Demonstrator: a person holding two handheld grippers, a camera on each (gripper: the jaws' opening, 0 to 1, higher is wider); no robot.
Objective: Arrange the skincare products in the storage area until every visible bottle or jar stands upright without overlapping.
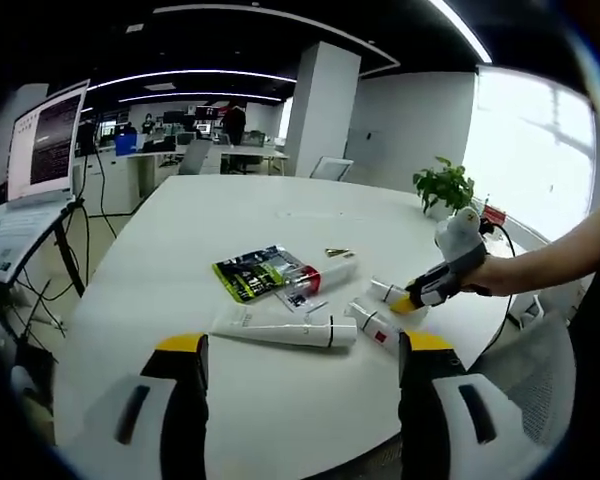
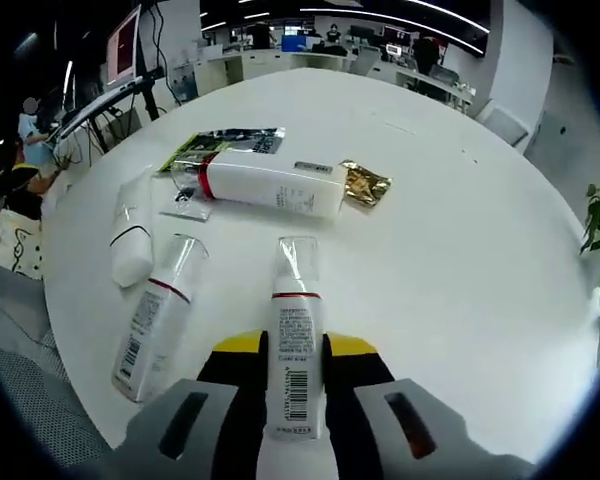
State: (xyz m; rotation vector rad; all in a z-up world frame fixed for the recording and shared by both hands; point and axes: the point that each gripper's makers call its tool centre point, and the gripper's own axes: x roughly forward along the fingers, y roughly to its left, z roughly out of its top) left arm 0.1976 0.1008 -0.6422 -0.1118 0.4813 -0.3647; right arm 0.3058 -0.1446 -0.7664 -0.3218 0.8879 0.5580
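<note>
Now at the first stand-up step: right gripper (image 2: 293,352) clamped round the lower body of a white bottle (image 2: 296,355) with a red band and clear cap, lying flat near the table's (image 2: 460,230) near edge, cap aimed toward the middle. Seen from the left gripper view as well, right gripper (image 1: 408,300) meeting that bottle (image 1: 388,291) toward the table's (image 1: 200,230) right edge, a person's arm behind it. Left gripper (image 1: 300,350) held above the near edge, jaws spread wide and gripping nothing. Nothing upright yet: a second clear-capped bottle (image 2: 152,322) flat just beside the held one, a white tube (image 2: 130,243) beyond it, a larger red-banded tube (image 2: 270,183) farther in, partly resting on a green-and-black sachet (image 2: 220,145), a gold packet (image 2: 365,185) touching its end. Next: lift, swing the cap upward, set the base down on bare tabletop apart from its neighbours. Possibly a narrow base, hard to judge here, so release only once settled.
</note>
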